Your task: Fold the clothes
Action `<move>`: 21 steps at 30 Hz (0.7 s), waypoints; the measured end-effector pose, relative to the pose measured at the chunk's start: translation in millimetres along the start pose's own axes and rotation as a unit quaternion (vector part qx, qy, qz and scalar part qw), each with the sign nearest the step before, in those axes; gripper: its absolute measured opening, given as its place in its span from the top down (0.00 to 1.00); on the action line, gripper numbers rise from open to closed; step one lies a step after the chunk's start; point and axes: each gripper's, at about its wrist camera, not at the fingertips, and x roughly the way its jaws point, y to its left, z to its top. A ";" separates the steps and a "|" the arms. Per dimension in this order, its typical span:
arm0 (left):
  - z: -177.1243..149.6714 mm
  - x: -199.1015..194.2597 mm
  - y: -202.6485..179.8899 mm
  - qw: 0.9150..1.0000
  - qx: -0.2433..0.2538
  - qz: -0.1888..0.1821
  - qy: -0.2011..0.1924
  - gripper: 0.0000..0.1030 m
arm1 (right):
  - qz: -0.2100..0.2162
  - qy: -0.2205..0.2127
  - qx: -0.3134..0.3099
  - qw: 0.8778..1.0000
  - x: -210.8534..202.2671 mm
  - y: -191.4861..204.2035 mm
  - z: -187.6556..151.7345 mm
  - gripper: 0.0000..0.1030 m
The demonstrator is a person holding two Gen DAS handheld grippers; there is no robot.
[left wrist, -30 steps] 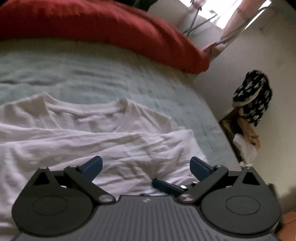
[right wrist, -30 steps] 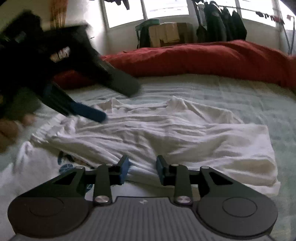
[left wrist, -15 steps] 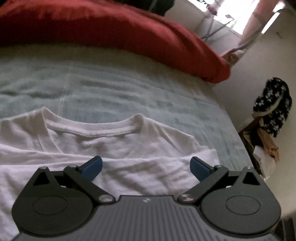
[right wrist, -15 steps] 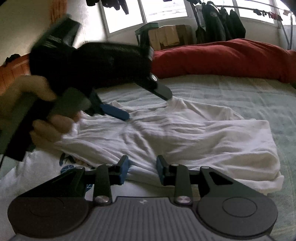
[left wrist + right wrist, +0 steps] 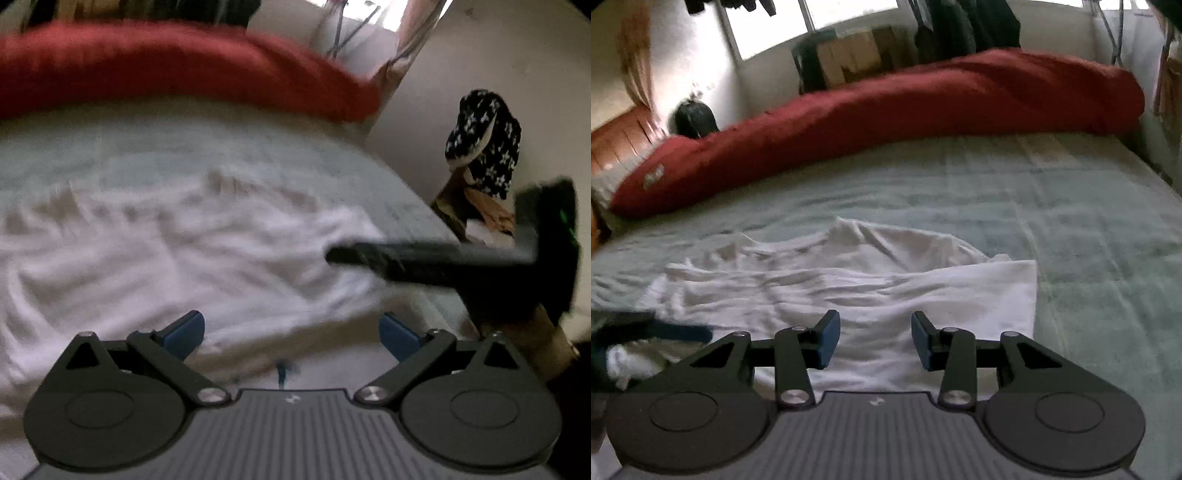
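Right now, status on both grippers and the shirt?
Left gripper open, empty. Right gripper opening, nothing between the pads. White T-shirt partly folded on the bed, wrinkled. Nothing in the way.

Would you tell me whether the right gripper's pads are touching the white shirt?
Apart: the right wrist view shows the opening right gripper with nothing clamped, the white shirt beyond.
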 end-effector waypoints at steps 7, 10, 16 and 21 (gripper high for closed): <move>-24.2 -41.4 18.1 0.999 -0.044 -0.001 0.032 0.03 | -0.006 0.018 -0.008 1.000 9.6 3.6 6.6 0.55; -40.2 -66.2 20.5 0.997 -0.059 -0.007 0.045 0.03 | 0.008 0.016 -0.028 0.999 -20.4 15.7 4.5 0.54; -94.6 -96.2 3.3 0.995 -0.064 -0.015 0.080 0.03 | 0.023 0.004 -0.077 0.997 -102.5 49.4 -21.0 0.45; -137.7 -108.8 -0.5 0.992 -0.079 -0.015 0.100 0.03 | 0.028 0.011 -0.097 0.995 -152.6 73.5 -65.2 0.29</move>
